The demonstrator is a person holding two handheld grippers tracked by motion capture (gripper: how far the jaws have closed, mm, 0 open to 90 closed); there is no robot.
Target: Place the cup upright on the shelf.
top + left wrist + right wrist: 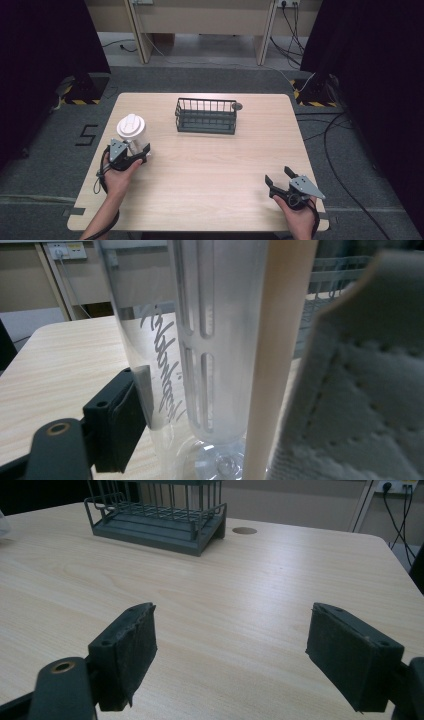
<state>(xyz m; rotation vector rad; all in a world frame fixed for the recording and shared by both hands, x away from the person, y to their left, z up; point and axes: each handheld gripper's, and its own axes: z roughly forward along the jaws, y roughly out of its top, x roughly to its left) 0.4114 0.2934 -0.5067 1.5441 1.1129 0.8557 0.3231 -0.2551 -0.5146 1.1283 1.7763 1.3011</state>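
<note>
A clear plastic tumbler [131, 129] with a white lid stands upright at the table's left side. My left gripper [137, 149] is shut on its lower part. In the left gripper view the tumbler [215, 340] shows grey script on its wall and a slotted inner tube; the left pad [125, 425] presses its wall and the right pad [360, 405] looms close and blurred. My right gripper [278, 176] rests open near the front right of the table, with nothing but bare tabletop between its jaws in its own view [230, 650].
A dark wire basket [206, 116] stands empty at the back middle of the table, also seen ahead in the right gripper view [155, 525]. A round cable hole [238, 106] lies just right of it. Cables trail on the floor to the right.
</note>
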